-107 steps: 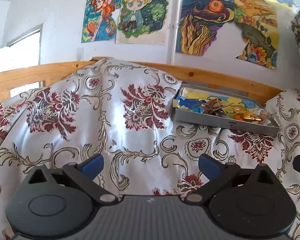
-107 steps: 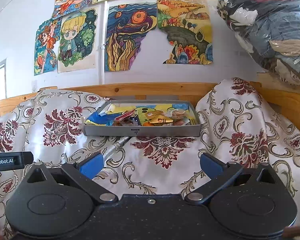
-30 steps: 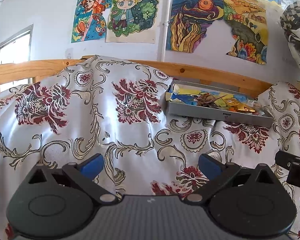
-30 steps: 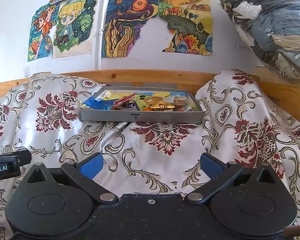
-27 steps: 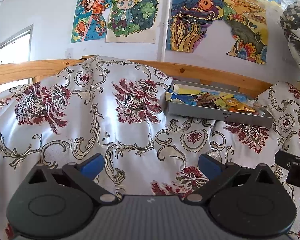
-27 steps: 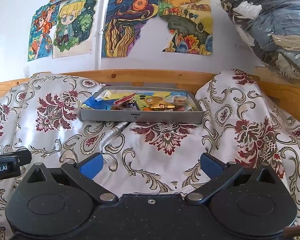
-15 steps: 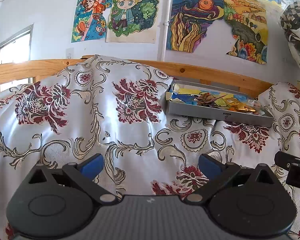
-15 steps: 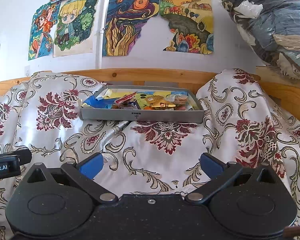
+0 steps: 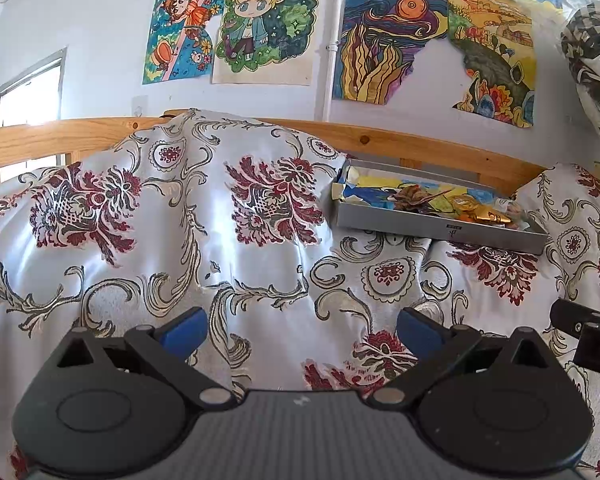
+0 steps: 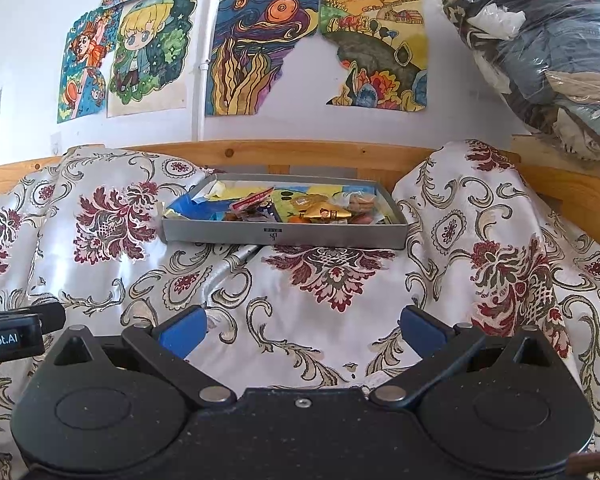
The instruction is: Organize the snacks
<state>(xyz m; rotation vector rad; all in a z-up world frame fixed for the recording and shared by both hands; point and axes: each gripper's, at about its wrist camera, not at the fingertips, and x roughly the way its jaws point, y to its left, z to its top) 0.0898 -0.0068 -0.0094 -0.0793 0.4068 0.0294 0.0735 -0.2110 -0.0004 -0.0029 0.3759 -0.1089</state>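
A flat grey tray (image 10: 284, 234) rests on the floral bedspread near the wooden headboard, and it holds several snack packets (image 10: 324, 211) in gold, red, blue and yellow wrappers. The same tray (image 9: 436, 226) shows at right of centre in the left wrist view. My right gripper (image 10: 302, 330) is open and empty, facing the tray from well short of it. To its left, my left gripper (image 9: 302, 330) hovers open and empty over the spread, with the tray ahead to its right. The right gripper's body (image 9: 592, 332) pokes in at the right edge of the left wrist view.
A white and maroon floral bedspread (image 10: 328, 276) covers the bed in folds and humps. The wooden headboard rail (image 10: 300, 154) runs behind the tray. Colourful drawings (image 10: 260, 48) hang on the wall. A plastic-wrapped bundle of clothes (image 10: 548, 52) sits at the upper right.
Over several seconds both grippers have drifted slightly, so the tray sits a little differently in view. In the last second almost nothing has moved. Both grippers stay open.
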